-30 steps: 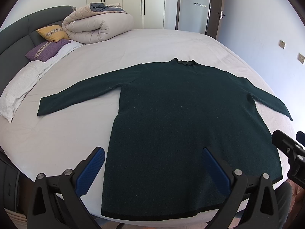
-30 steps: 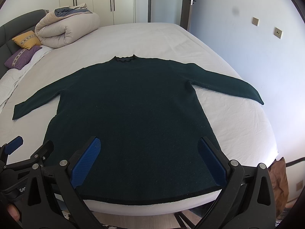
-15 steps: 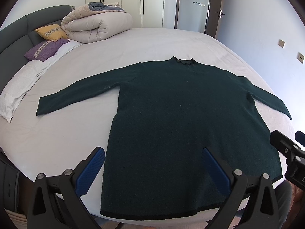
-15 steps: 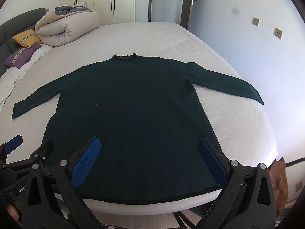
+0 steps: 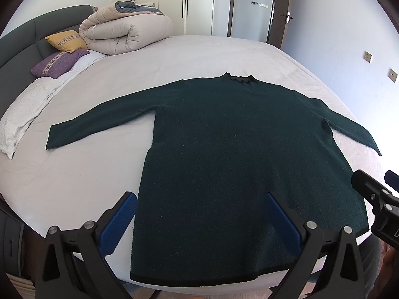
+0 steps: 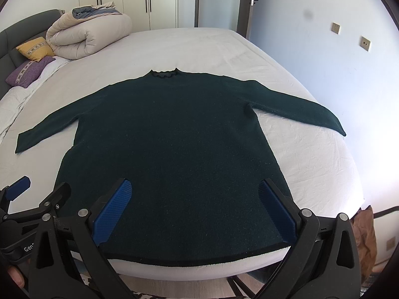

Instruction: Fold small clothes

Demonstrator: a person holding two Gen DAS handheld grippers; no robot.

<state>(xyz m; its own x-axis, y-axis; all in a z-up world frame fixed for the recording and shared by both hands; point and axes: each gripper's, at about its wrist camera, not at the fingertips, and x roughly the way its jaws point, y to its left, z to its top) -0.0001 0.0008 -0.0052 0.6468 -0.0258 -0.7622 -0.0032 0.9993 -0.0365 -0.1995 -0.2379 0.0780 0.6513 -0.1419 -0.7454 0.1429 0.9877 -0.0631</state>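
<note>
A dark green long-sleeved sweater (image 5: pixel 237 154) lies flat on the white bed (image 5: pixel 74 182), sleeves spread, collar away from me, hem at the near edge. It also shows in the right wrist view (image 6: pixel 174 144). My left gripper (image 5: pixel 199 206) is open and empty, held above the hem's left part. My right gripper (image 6: pixel 195 199) is open and empty above the hem's right part. The right gripper shows at the right edge of the left wrist view (image 5: pixel 376 199). The left gripper shows at the lower left of the right wrist view (image 6: pixel 30 206).
A rolled beige duvet (image 5: pixel 124 32), a yellow cushion (image 5: pixel 66 41) and a purple cushion (image 5: pixel 58 62) lie at the bed's far left by the grey headboard (image 5: pixel 20 39). A wall (image 6: pixel 336 62) runs along the right. Wardrobes and a door stand behind.
Both grippers have drifted very slightly; the sweater has not moved. Both stay open.
</note>
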